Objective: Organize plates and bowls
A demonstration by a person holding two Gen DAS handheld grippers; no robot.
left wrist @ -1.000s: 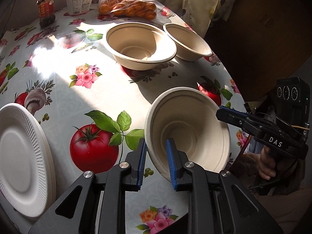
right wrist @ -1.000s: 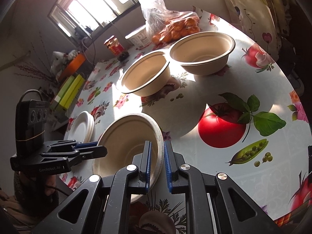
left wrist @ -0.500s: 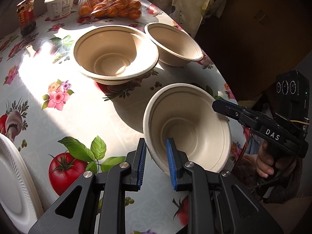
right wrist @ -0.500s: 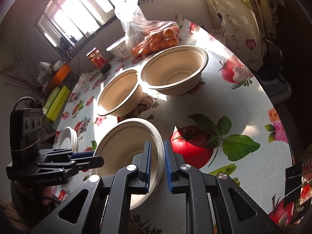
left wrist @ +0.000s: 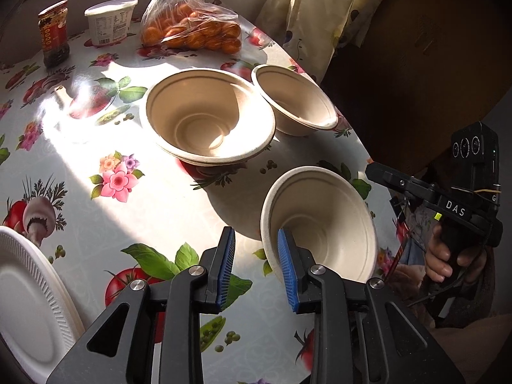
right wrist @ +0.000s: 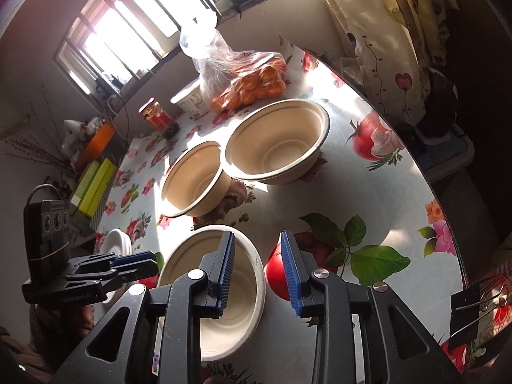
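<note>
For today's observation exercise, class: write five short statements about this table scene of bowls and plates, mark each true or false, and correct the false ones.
1. Three beige bowls are in view. True: the near bowl, a stacked wide bowl and a far bowl.
2. The left gripper is clamped shut on the near bowl. False: its jaws are opening, with the rim between them.
3. White plates lie at the table's near left in the left wrist view. True.
4. The bag of oranges sits inside a bowl. False: it rests on the tablecloth.
5. The right gripper holds a plate. False: its jaws are opening around the bowl's rim.
</note>
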